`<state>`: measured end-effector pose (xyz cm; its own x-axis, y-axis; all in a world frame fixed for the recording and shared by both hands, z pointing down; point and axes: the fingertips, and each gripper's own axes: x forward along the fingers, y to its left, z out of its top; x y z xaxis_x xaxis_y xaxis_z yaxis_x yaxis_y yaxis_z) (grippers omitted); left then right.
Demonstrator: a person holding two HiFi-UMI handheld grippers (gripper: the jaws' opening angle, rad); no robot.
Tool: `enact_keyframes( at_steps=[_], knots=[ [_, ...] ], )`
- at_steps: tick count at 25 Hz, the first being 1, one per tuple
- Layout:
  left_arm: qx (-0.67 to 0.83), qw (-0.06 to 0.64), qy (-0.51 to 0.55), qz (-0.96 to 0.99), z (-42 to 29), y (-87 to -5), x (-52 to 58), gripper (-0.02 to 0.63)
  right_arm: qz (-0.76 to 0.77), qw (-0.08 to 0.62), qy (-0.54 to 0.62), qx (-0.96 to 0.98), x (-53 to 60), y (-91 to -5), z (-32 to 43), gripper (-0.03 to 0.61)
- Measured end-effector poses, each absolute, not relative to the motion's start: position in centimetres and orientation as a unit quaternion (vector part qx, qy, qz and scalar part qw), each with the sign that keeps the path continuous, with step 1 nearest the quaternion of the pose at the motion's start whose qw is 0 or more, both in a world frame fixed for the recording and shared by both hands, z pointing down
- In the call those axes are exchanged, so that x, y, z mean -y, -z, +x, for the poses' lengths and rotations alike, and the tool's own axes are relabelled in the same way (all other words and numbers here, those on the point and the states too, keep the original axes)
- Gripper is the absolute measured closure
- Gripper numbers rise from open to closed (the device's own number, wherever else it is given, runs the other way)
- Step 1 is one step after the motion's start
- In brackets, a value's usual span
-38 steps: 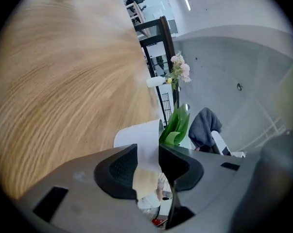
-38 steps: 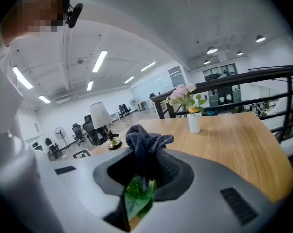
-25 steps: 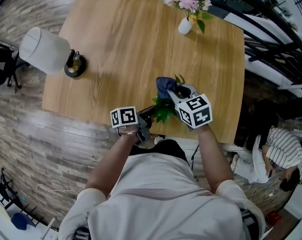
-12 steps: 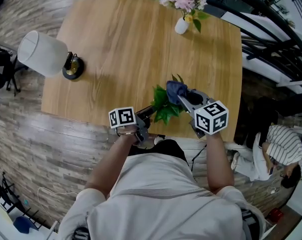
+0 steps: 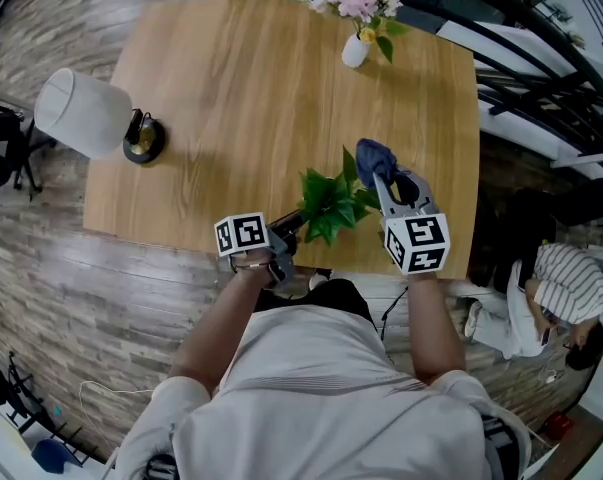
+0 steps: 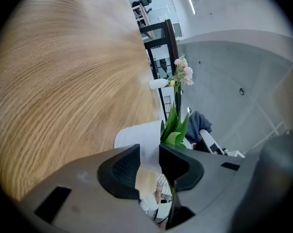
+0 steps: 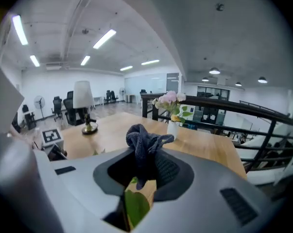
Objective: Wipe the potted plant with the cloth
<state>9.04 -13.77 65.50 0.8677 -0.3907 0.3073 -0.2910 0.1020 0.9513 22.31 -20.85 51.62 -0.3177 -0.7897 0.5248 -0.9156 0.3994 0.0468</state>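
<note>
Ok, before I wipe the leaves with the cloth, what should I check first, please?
1. Grip on the cloth: ok. It is pinched between the jaws of the right hand-held gripper, with a bunch sticking out past them.
2. Hold on the pot: ok. The left hand-held gripper is closed on its white wall.
3. Contact of cloth with the leaves: cannot tell. In the head view it sits just beside them.
4. Support of the pot by the table: cannot tell. The leaves hide its base.
5. Clearance from the lamp and flower vase: ok. Both stand far off.

surface: wooden table (image 5: 281, 118) | on it: lamp (image 5: 81, 113) left, flower vase (image 5: 355, 50) far edge, potted plant (image 5: 331, 203) near edge
</note>
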Motion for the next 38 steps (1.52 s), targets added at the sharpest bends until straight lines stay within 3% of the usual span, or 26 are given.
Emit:
enact_keyframes(
  at_steps=[3, 7, 12, 20, 27, 30, 33, 38],
  knots=[
    [0.256, 0.696, 0.036, 0.670, 9.0, -65.4, 13.8, 0.492, 0.518, 0.178, -0.189, 0.815, 19.0, -49.7, 22.5, 0.446],
    [0.257, 0.696, 0.036, 0.670, 9.0, -65.4, 13.9, 0.492, 0.435, 0.114, -0.373, 0.811, 14.6, -52.3, 19.9, 0.446],
    [0.258, 0.696, 0.036, 0.670, 8.8, -65.5, 14.0, 0.492, 0.461, 0.144, -0.448, 0.752, 12.3, -59.5, 21.3, 0.446],
    [0.254, 0.694, 0.030, 0.673, 9.0, -65.4, 13.9, 0.492, 0.555, 0.153, -0.394, 0.717, 11.6, -58.0, 26.8, 0.448],
    [0.254, 0.693, 0.029, 0.674, 9.0, -65.4, 14.0, 0.494, 0.392, 0.048, -0.370, 0.841, 11.1, -50.1, 17.8, 0.448],
    [0.254, 0.693, 0.029, 0.674, 9.0, -65.4, 13.9, 0.494, 0.311, 0.082, -0.400, 0.858, 9.6, -52.8, 12.8, 0.446],
    [0.253, 0.691, 0.027, 0.676, 9.0, -65.4, 13.9, 0.494, 0.325, 0.140, -0.425, 0.833, 8.6, -57.7, 12.4, 0.446],
    [0.252, 0.690, 0.022, 0.678, 9.0, -65.4, 13.9, 0.494, 0.383, 0.111, -0.480, 0.781, 8.1, -60.7, 17.1, 0.445]
  ],
)
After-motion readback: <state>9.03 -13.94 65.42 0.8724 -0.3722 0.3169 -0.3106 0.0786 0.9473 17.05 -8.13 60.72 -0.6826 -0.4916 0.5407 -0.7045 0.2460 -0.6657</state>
